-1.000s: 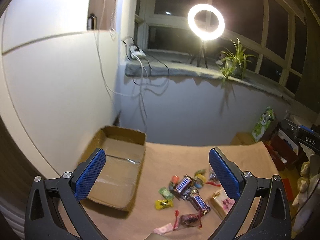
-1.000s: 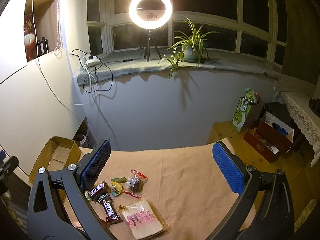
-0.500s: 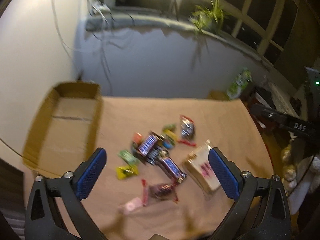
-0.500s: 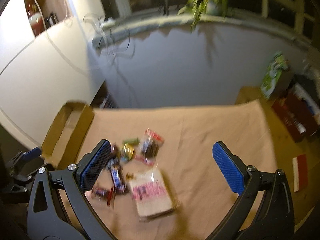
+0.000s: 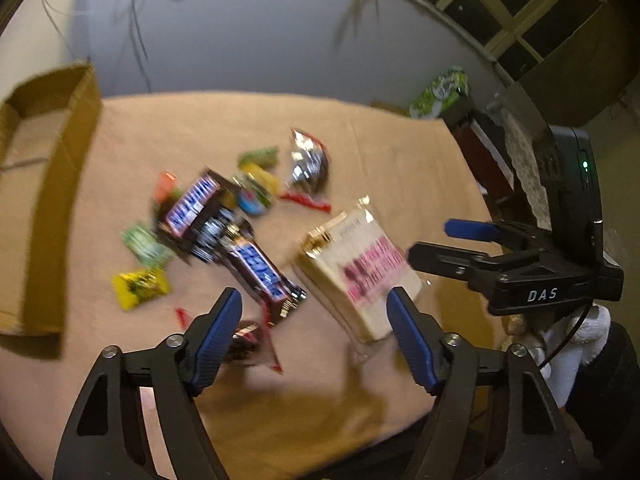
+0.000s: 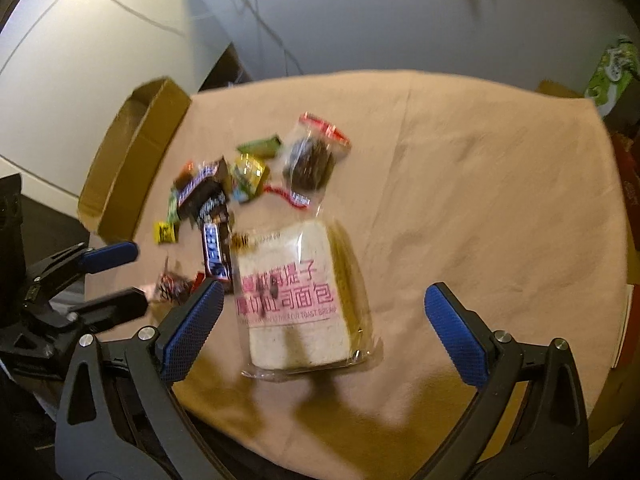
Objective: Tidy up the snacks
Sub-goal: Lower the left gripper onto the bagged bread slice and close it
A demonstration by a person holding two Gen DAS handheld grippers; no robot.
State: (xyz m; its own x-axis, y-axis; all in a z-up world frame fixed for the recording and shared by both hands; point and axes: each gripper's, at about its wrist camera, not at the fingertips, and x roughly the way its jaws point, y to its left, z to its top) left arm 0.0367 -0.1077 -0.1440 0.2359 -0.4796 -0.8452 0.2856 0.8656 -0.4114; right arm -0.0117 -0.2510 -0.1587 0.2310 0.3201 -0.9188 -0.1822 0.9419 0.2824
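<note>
Several small sweets blur beyond reading beside the toast bag.

Open right tongs above toast bag

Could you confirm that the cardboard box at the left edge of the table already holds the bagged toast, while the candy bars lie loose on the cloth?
Not quite: the toast is not in the box. The right wrist view shows it lying on the cloth, in front of the right gripper. The candy bars do lie loose on the cloth, and the box stands at the left edge.
</note>
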